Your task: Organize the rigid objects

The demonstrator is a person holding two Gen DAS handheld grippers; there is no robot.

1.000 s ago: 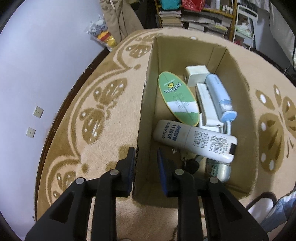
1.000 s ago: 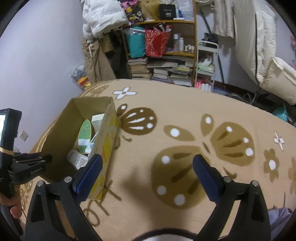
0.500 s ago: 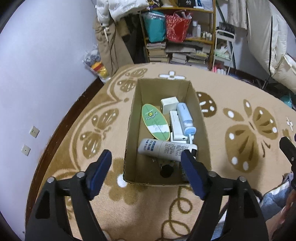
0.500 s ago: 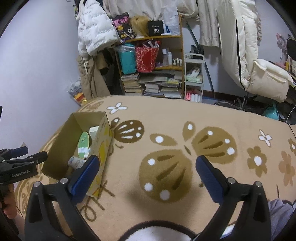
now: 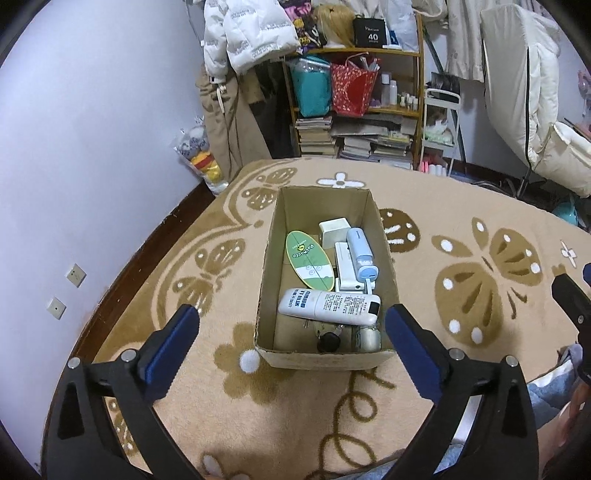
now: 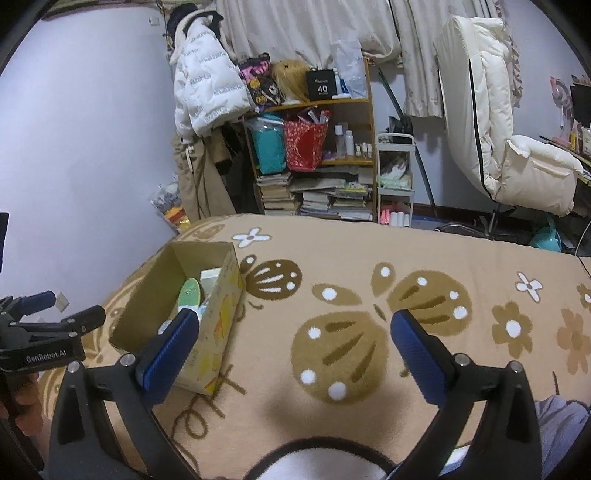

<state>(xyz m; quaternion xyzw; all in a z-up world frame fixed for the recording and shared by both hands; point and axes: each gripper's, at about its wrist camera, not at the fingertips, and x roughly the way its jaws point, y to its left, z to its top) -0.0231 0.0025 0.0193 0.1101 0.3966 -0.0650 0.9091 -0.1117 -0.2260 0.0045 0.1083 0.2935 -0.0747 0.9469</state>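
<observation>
An open cardboard box (image 5: 271, 258) stands on the patterned rug. Inside lie a green oval case (image 5: 308, 264), a white tube (image 5: 328, 306), a white square block (image 5: 334, 232), a light blue device (image 5: 362, 254), a small black object (image 5: 328, 341) and a silver can (image 5: 370, 338). My left gripper (image 5: 290, 321) hovers above and in front of the box's near end; its jaws are opening wide and hold nothing. My right gripper (image 6: 295, 321) stands open and empty over the rug, to the right of the box (image 6: 221, 314). The left gripper (image 6: 48, 314) shows at that view's left edge.
Beyond the rug stand a cluttered bookshelf (image 5: 354, 110), a hanging white jacket (image 5: 251, 33) and a cream chair (image 6: 498, 140). A lilac wall (image 5: 92, 147) runs along the left. A person's knee (image 5: 554, 391) sits at the lower right.
My left gripper's jaws went from nearly shut at the box's near left wall to wide open, and it rose and drew back. The right gripper lifted and tilted up a little.
</observation>
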